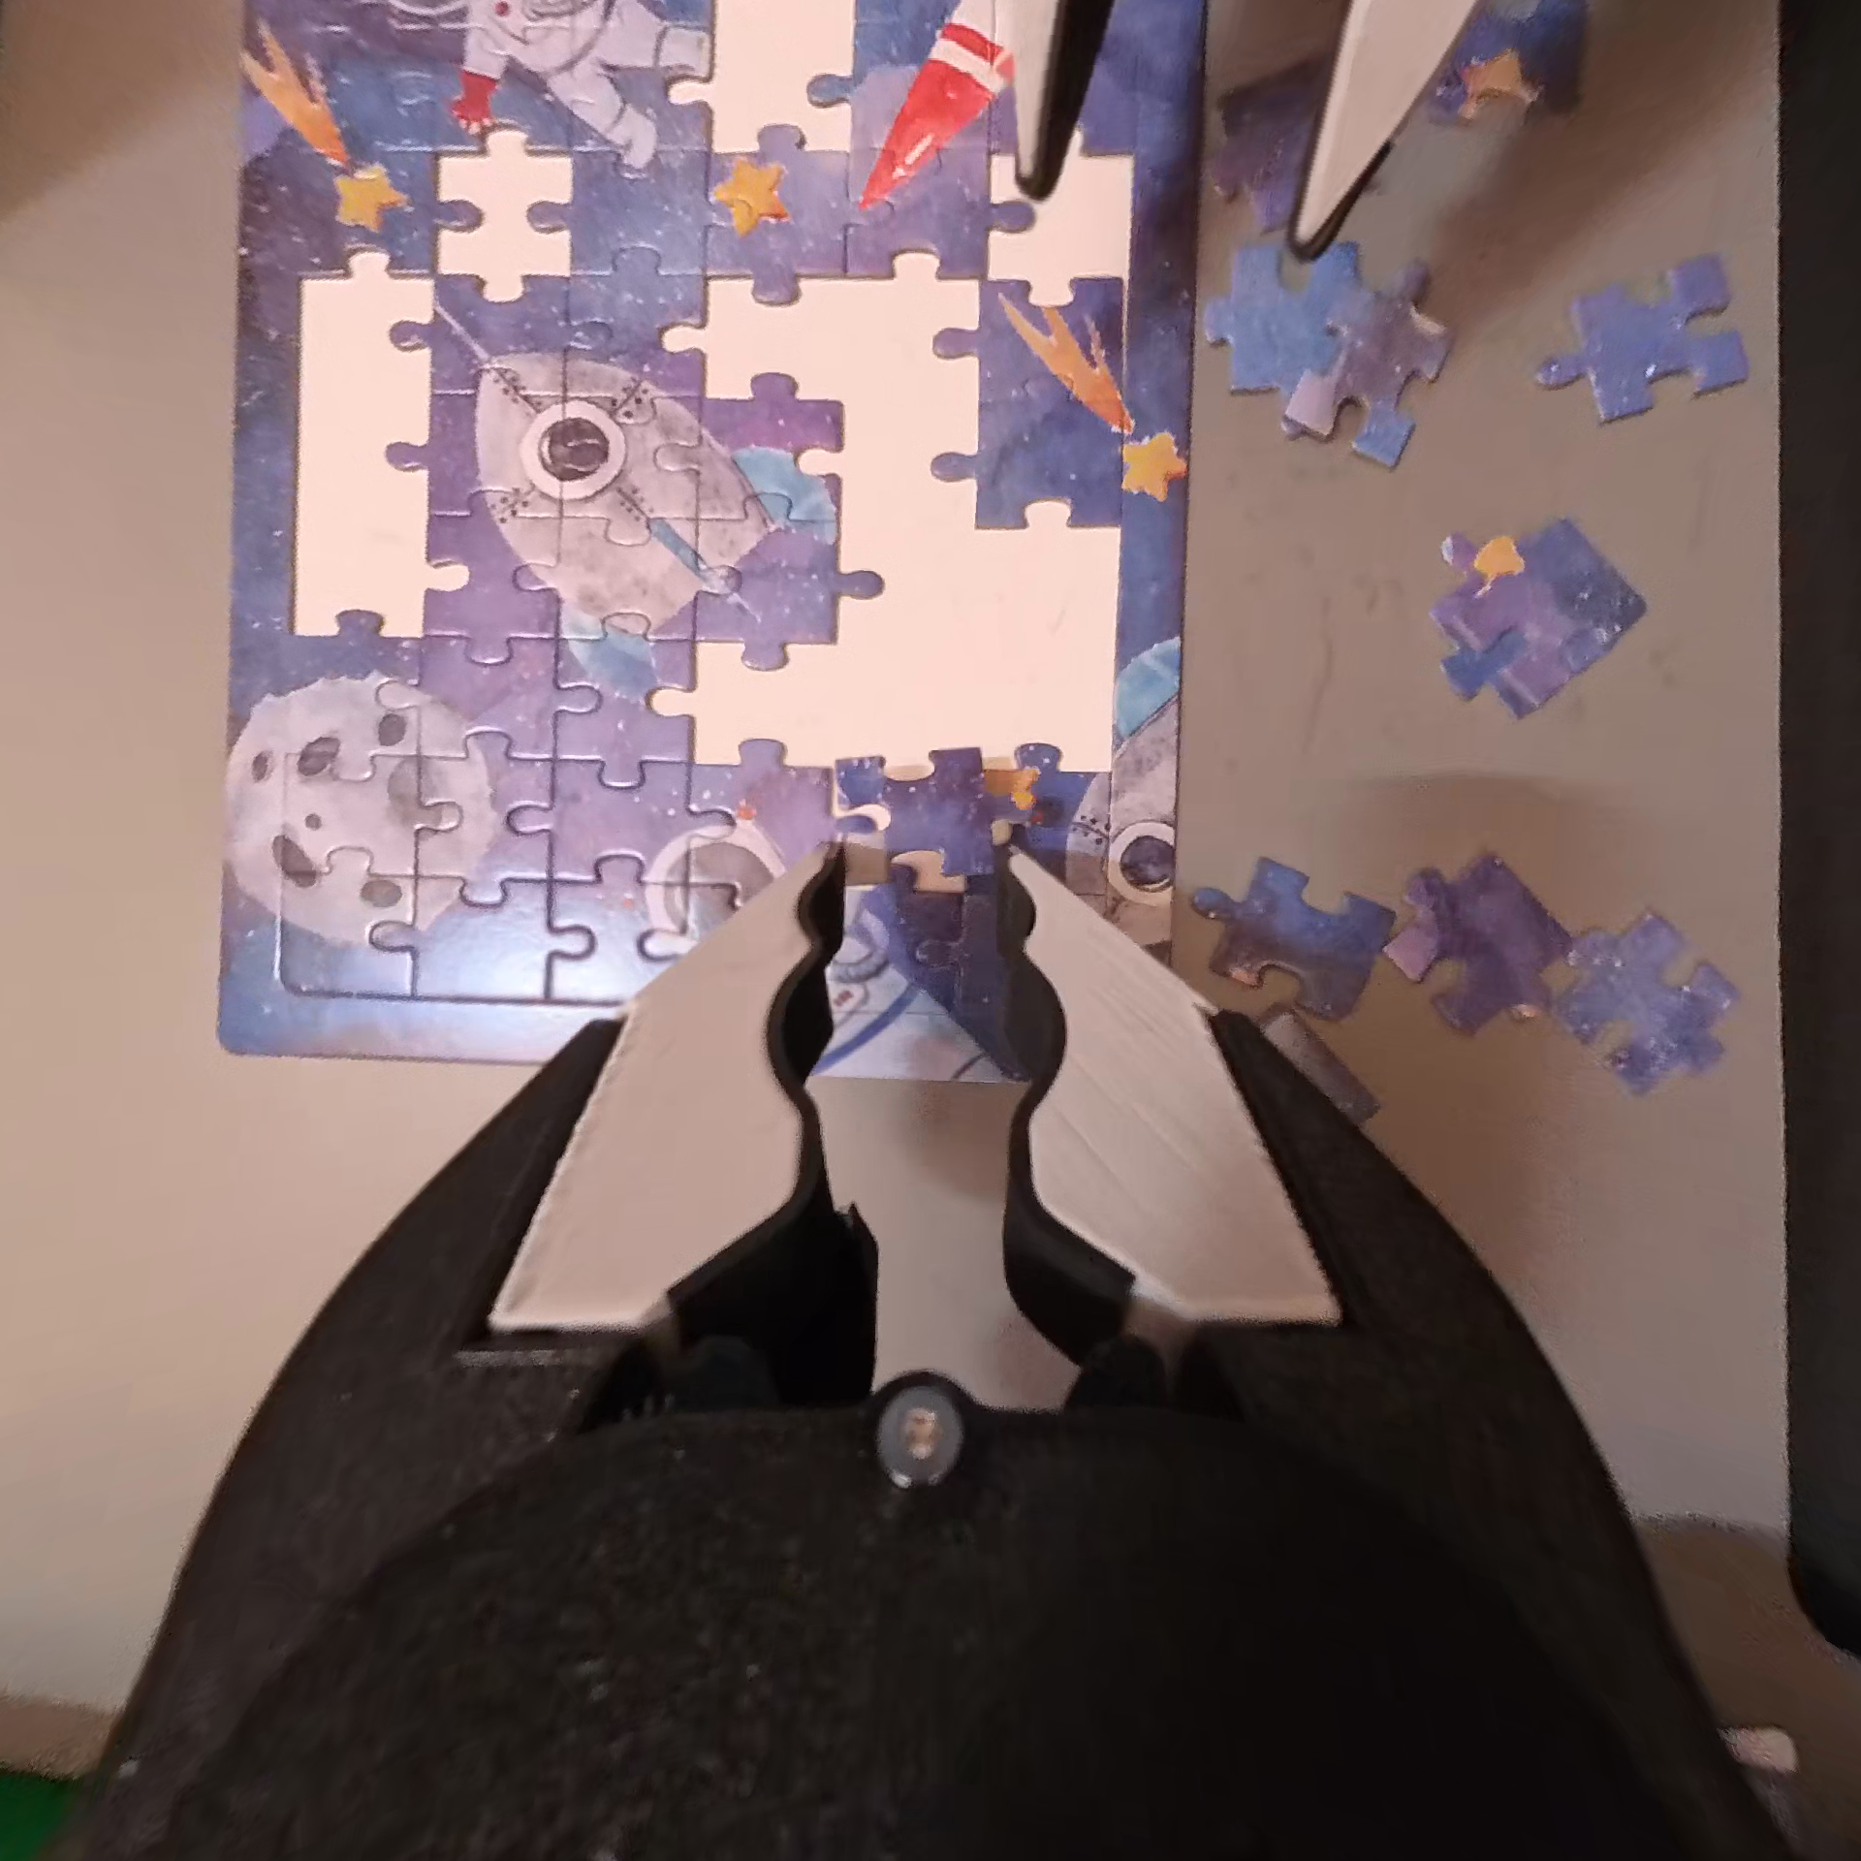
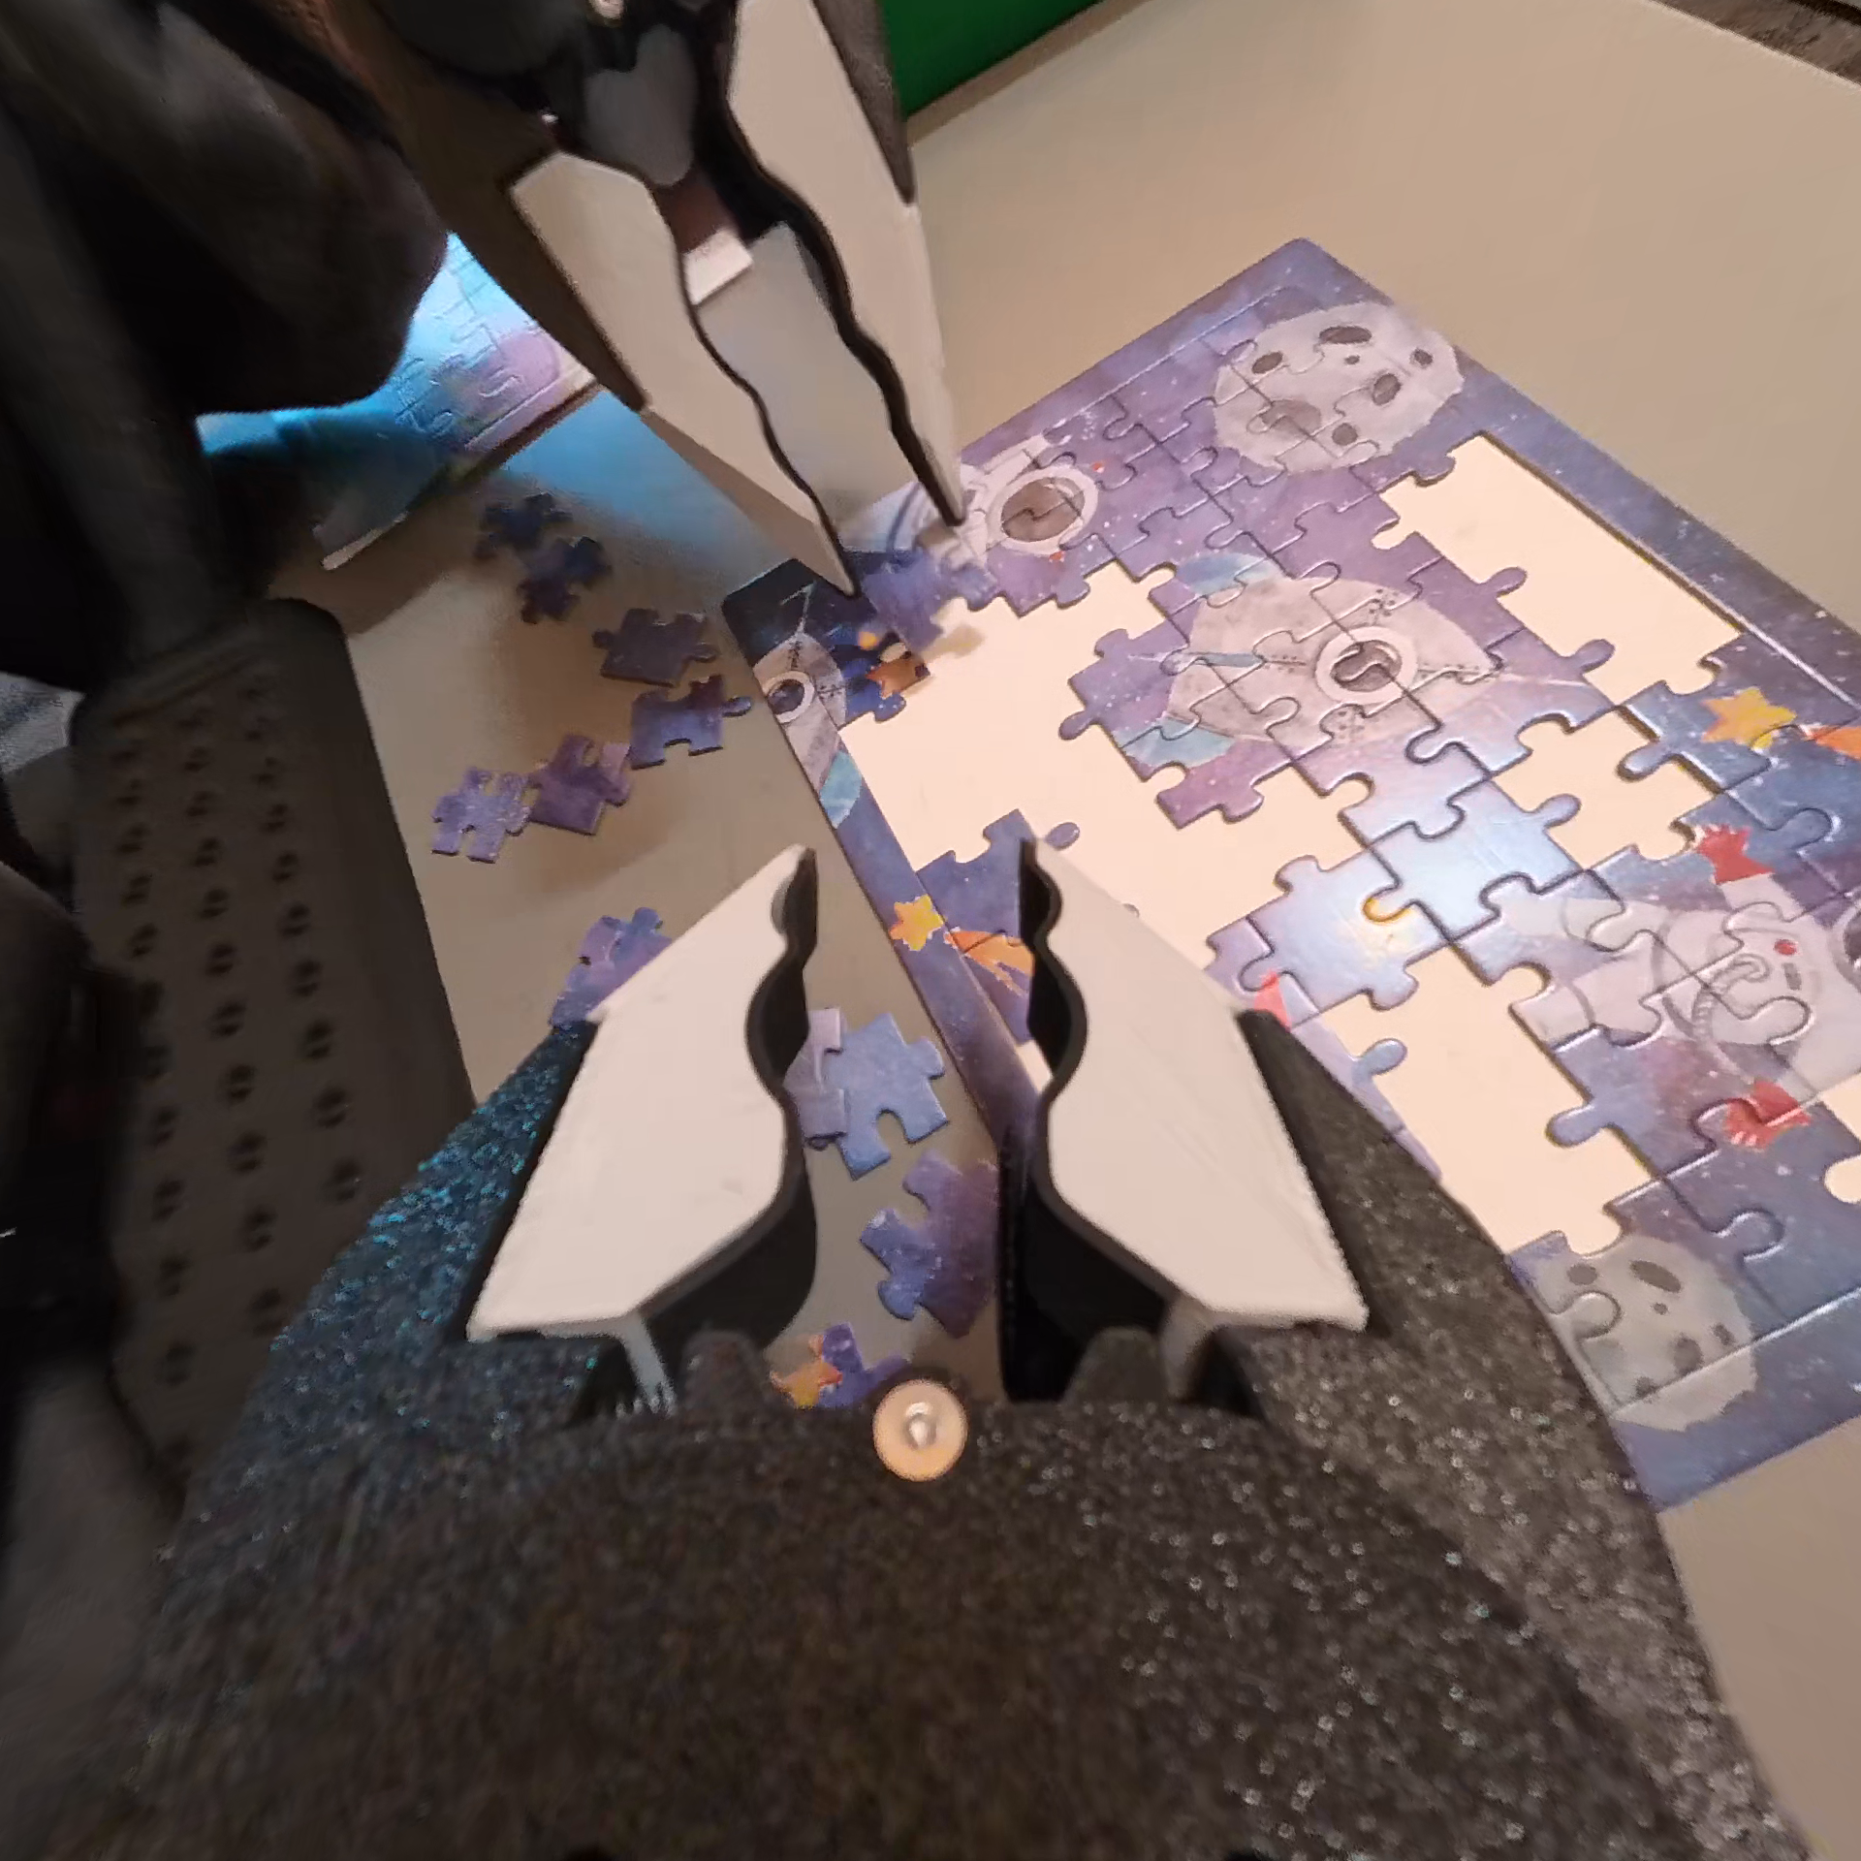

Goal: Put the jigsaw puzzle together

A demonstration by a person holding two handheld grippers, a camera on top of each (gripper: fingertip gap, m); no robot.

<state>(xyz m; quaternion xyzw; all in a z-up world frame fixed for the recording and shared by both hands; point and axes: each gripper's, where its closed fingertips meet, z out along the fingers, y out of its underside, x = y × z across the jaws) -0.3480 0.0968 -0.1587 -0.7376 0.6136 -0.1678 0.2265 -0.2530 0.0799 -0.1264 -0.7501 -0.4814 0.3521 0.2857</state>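
Over the puzzle board (image 1: pixel 1158 564), the left gripper (image 1: pixel 924 856) has its jaws spread around a loose blue piece (image 1: pixel 942 806), while the right gripper (image 2: pixel 911 866) hovers with jaws spread and empty.

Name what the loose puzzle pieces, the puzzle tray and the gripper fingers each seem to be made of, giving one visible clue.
Loose puzzle pieces: likely printed cardboard; thin and flat, with pale cut edges.
Puzzle tray: probably card too; a printed border around a plain cream base, faint sheen.
Gripper fingers: seemingly hard matte white plastic lined with wavy black pads, perhaps rubber.
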